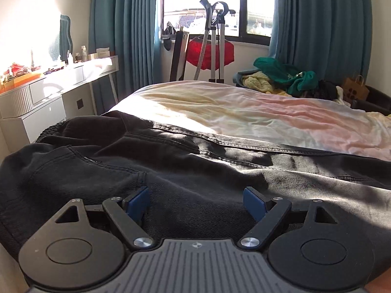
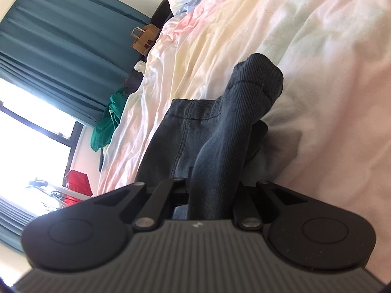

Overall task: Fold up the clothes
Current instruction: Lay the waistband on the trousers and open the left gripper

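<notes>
A pair of black trousers [image 1: 171, 161] lies spread across the near part of the bed [image 1: 256, 112], its elastic waistband at the left. My left gripper [image 1: 196, 201] hovers just over the dark cloth, open, its blue pads [image 1: 138, 201] wide apart with nothing between them. In the right wrist view, which is rolled on its side, my right gripper [image 2: 212, 190] is shut on a fold of the trousers [image 2: 220, 146]. The pinched leg end rises from the jaws and bunches at its hem [image 2: 259, 73] above the sheet. The fingertips are hidden by the cloth.
The bed carries a pale pastel sheet [image 2: 317, 48]. A heap of green and yellow clothes [image 1: 281, 75] lies at its far right, beside a brown paper bag [image 1: 355, 89]. A white dresser [image 1: 48, 92] stands left. A tripod [image 1: 216, 44] and teal curtains [image 1: 317, 24] line the window.
</notes>
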Demonstrator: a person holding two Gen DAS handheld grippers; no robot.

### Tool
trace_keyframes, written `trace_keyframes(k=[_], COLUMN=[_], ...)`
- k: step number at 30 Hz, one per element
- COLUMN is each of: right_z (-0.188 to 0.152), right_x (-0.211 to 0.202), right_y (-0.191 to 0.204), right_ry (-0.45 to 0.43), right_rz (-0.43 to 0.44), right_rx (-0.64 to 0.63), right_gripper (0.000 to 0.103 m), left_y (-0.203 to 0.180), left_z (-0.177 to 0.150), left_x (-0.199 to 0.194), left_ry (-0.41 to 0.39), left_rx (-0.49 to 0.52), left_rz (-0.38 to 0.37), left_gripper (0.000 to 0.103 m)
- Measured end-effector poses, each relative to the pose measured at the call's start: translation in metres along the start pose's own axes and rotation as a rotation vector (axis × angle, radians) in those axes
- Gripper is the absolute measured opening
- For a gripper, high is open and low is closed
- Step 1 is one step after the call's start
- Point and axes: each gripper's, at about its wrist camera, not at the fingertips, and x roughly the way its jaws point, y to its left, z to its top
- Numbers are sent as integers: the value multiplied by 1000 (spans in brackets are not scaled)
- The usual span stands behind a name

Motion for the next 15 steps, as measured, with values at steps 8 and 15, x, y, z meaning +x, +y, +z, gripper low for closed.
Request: trace_keyframes(k=[8,15], right_z=[-3,-4], right_x=[3,-2], right_y=[21,34], right_ry=[-41,-66], right_rz=[-41,-59], right_rx=[-141,-208], right_gripper=[10,10], left_y=[-6,-4], left_z=[-18,-25], left_x=[29,40], left_ry=[78,103], left_rx=[51,121], left_rz=[-13,-33], left_gripper=[86,88])
